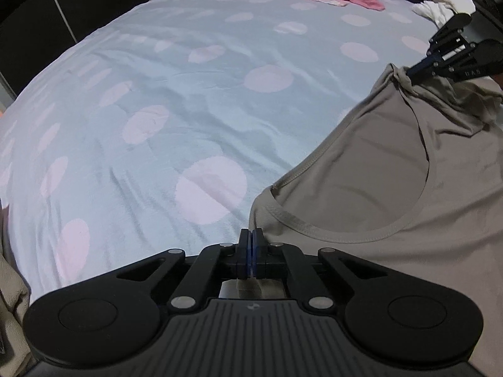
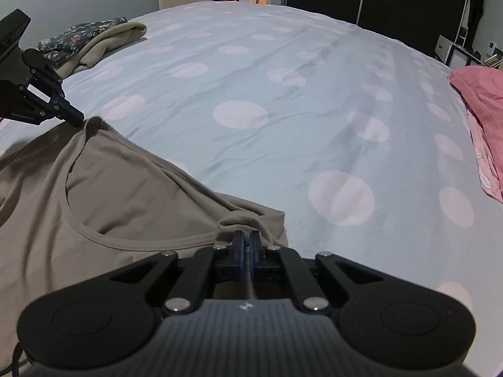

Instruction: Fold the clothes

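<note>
Grippers pinch a taupe top [image 1: 393, 188] on the spotted bedsheet [image 1: 157, 94]: at left, the left gripper [image 1: 250, 240] is clamped tight on one shoulder; at right, the right gripper [image 2: 247, 241] is closed on the other. Thin fabric could slip from either pinch if lifted unevenly, bunching the neckline
</note>
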`<state>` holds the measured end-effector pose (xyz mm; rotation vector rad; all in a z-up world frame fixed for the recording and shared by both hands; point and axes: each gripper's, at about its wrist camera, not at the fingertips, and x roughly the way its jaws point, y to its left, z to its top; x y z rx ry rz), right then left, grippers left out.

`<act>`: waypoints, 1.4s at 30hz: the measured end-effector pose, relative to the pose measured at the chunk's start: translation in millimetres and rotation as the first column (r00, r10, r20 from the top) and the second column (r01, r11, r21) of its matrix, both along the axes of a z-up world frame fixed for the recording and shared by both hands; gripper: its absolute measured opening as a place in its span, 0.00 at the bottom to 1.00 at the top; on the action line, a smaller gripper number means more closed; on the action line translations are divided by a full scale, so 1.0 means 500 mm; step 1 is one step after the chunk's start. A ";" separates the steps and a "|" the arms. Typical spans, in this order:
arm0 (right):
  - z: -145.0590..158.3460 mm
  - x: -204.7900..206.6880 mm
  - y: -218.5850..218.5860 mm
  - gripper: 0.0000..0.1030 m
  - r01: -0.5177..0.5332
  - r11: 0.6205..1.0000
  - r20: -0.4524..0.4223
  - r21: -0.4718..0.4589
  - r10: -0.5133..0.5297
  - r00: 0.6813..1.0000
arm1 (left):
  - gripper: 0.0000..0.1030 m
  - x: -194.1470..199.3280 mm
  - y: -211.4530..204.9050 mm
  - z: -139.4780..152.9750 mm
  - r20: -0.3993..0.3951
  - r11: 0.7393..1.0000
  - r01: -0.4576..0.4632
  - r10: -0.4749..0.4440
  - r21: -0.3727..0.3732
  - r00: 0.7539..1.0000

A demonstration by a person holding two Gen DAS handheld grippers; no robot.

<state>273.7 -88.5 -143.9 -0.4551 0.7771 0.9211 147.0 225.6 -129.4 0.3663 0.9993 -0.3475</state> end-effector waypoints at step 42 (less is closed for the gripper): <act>0.017 0.054 0.000 0.05 0.212 0.977 0.086 0.031 -0.214 0.973 | 0.15 -0.027 0.060 0.038 0.034 0.998 -0.061 0.061 0.002 0.998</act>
